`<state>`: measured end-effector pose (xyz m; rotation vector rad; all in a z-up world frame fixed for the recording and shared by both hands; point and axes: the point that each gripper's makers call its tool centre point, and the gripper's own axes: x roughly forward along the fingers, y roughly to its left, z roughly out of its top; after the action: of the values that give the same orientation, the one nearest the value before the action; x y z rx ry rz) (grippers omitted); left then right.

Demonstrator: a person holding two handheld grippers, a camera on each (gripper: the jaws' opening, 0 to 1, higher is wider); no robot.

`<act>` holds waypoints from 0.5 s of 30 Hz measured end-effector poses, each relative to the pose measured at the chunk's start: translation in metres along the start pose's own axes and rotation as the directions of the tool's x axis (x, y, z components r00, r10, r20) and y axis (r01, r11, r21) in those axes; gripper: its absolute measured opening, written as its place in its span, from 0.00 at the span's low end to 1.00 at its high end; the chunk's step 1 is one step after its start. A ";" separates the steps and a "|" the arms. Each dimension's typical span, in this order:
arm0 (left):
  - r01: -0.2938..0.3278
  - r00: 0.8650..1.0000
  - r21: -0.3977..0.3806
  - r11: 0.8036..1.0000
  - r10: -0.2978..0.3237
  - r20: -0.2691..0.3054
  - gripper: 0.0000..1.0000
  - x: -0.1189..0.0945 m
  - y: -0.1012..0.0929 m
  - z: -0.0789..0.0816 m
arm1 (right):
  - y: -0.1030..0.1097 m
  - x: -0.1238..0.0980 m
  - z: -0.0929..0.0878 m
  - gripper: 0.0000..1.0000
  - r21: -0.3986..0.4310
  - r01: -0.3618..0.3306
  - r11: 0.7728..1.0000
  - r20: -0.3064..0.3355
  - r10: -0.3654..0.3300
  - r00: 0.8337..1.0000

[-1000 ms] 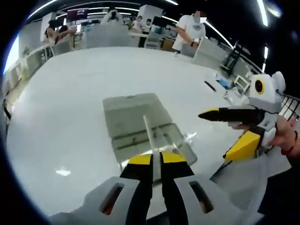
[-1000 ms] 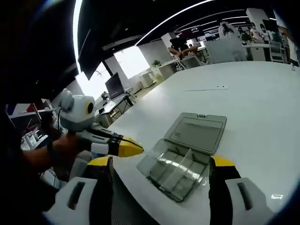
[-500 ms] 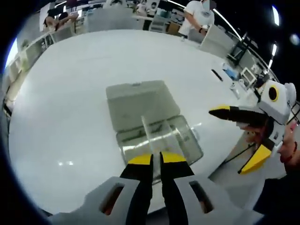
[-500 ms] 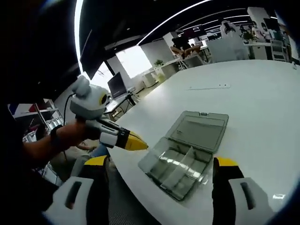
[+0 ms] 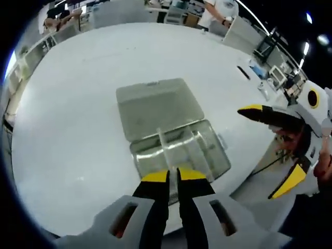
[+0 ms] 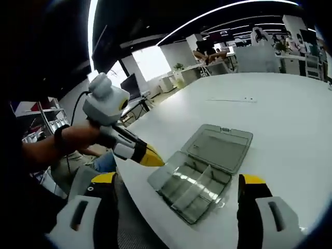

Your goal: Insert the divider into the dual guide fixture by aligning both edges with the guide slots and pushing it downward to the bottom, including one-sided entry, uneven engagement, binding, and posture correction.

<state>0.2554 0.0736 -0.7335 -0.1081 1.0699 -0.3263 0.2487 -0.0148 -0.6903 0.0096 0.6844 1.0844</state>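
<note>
My left gripper is shut on a clear divider, a thin plate that rises edge-on from between its yellow tips. Beyond the tips sits the clear plastic box: its tray has ribbed walls, and its open lid lies flat behind it. Whether the divider touches the tray I cannot tell. My right gripper hovers off the table edge with its jaws wide apart. In the right gripper view, my right gripper frames the tray and the lid, and my left gripper points at the tray's near corner.
The box rests on a large white round table, close to its rounded edge. Small items lie near the far right rim. A person in white stands beyond the table among desks, and a hand holds the left gripper.
The left gripper has risen and come closer to the tray's corner, still shut on the divider. The box fills more of the left gripper view. The right gripper stays open.
</note>
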 end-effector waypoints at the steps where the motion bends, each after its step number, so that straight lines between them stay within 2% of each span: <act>1: 0.001 1.000 -0.005 1.000 -0.001 -0.011 0.04 0.001 0.001 -0.001 | -0.001 0.001 -0.001 0.97 -0.009 0.000 1.000 -0.009 -0.001 1.000; 4: 0.006 1.000 -0.013 1.000 -0.006 -0.021 0.04 0.003 0.002 -0.001 | -0.001 0.002 0.000 0.98 -0.030 0.002 1.000 -0.013 -0.002 1.000; 15: -0.017 0.996 -0.046 0.999 0.013 -0.087 0.04 0.011 0.005 -0.004 | -0.010 0.003 -0.001 0.97 0.017 0.008 1.000 -0.015 -0.008 1.000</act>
<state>0.2583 0.0752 -0.7461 -0.1285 1.1639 -0.2952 0.2572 -0.0171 -0.6961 0.0137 0.7064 1.0718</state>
